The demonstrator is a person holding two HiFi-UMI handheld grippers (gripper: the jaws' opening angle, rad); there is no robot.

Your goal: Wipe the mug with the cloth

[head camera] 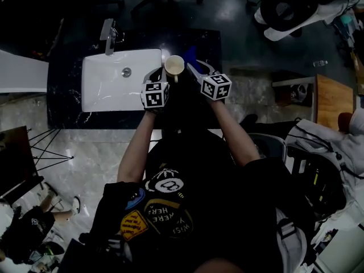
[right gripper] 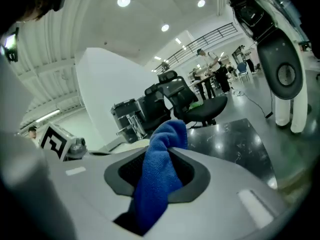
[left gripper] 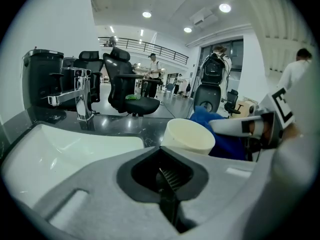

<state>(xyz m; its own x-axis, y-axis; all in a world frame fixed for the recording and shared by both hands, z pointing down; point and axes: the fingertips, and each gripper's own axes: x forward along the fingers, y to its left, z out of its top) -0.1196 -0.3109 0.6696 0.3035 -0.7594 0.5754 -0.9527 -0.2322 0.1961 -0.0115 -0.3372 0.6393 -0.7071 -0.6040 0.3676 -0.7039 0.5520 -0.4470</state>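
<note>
Clamping mug (head camera: pixel 174 66) at right edge of sink (head camera: pixel 114 95) in narrow jaws of left gripper (left gripper: pixel 162 159); pinching cloth (right gripper: pixel 159 184) in right gripper (right gripper: pixel 160 156). Judged mid-wipe, most still to do.

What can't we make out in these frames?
- Handle of the mug: left gripper view, behind the left claw; head view, too small.
- Whether the cloth touches the mug: left gripper view, the mug's near wall hides it; head view, too small.
- Mug in the right gripper view: not in sight, likely behind the cloth in the right claw.
- Cloth's lower end: right gripper view, hidden inside the claw.
</note>
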